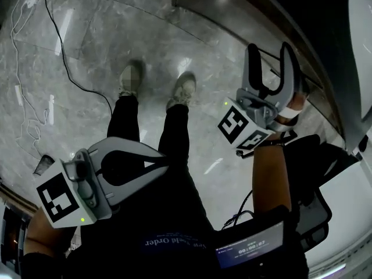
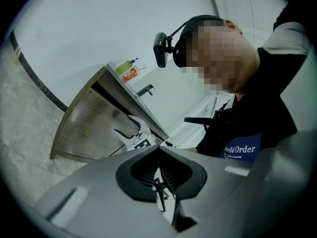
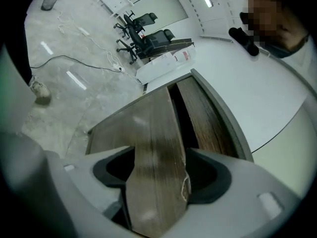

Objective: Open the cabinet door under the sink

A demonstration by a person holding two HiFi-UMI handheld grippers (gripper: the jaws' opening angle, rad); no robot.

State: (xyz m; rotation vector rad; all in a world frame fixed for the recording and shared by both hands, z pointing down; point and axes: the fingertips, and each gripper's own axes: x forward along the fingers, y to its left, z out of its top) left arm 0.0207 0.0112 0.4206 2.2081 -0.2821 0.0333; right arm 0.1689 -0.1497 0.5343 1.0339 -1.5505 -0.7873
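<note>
Straddling the cabinet door (image 3: 153, 148) edge-on, the right gripper (image 1: 270, 54) stands spread, the panel running straight ahead between its jaws; the left gripper (image 1: 164, 163), pressed together, hangs well apart.

A black cable (image 1: 61, 54) and white cords (image 1: 16, 63) are laid across the shiny grey stone floor (image 1: 128, 28). Black office chairs (image 3: 143, 29) are seen far off. A black tap (image 2: 145, 89) is seen near a yellow-green bottle (image 2: 126, 67).

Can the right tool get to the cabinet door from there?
Probably yes. The right tool has its jaws wide apart, and the edge of the cabinet door sits between them; nothing else blocks it.
</note>
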